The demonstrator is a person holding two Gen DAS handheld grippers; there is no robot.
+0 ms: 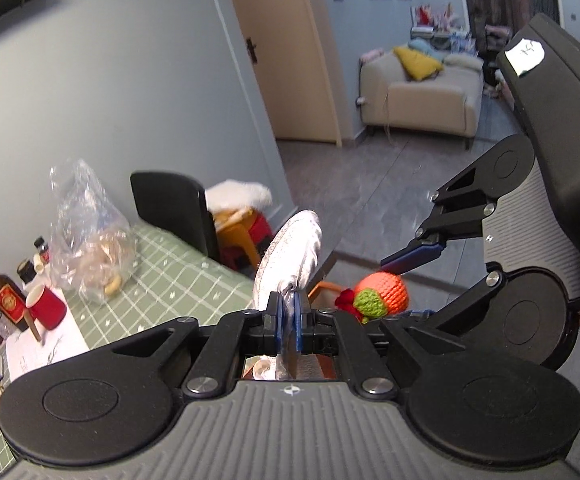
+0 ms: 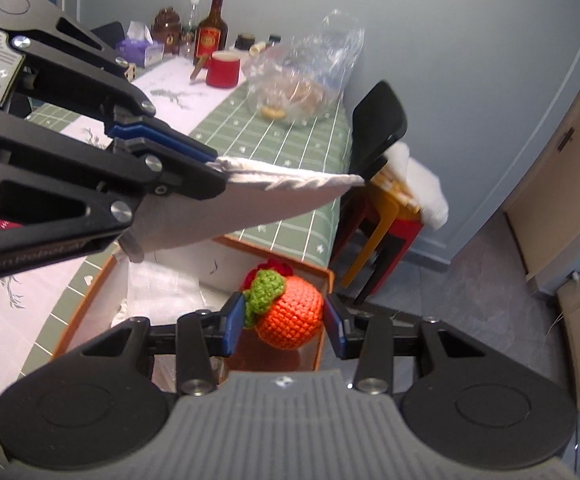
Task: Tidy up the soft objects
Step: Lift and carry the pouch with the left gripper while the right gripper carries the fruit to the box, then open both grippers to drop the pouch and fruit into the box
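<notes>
Both grippers loaded over the box

Now your left gripper (image 1: 289, 322) has its fingers clamped on a white cloth (image 1: 290, 256). Your right gripper (image 2: 284, 322) squeezes a crocheted orange ball (image 2: 292, 314) just above the orange-rimmed box (image 2: 324, 344) at the edge of the green checked table (image 2: 290, 136).

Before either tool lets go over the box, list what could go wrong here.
1. The crocheted orange ball sits between the right tool pads near the box end wall; released there, it may roll out over the rim.
2. The left tool pinches the white cloth by one edge only, so the hanging part may drape over the rim instead of landing inside.
3. The tools are close together; one may bump the other.
</notes>
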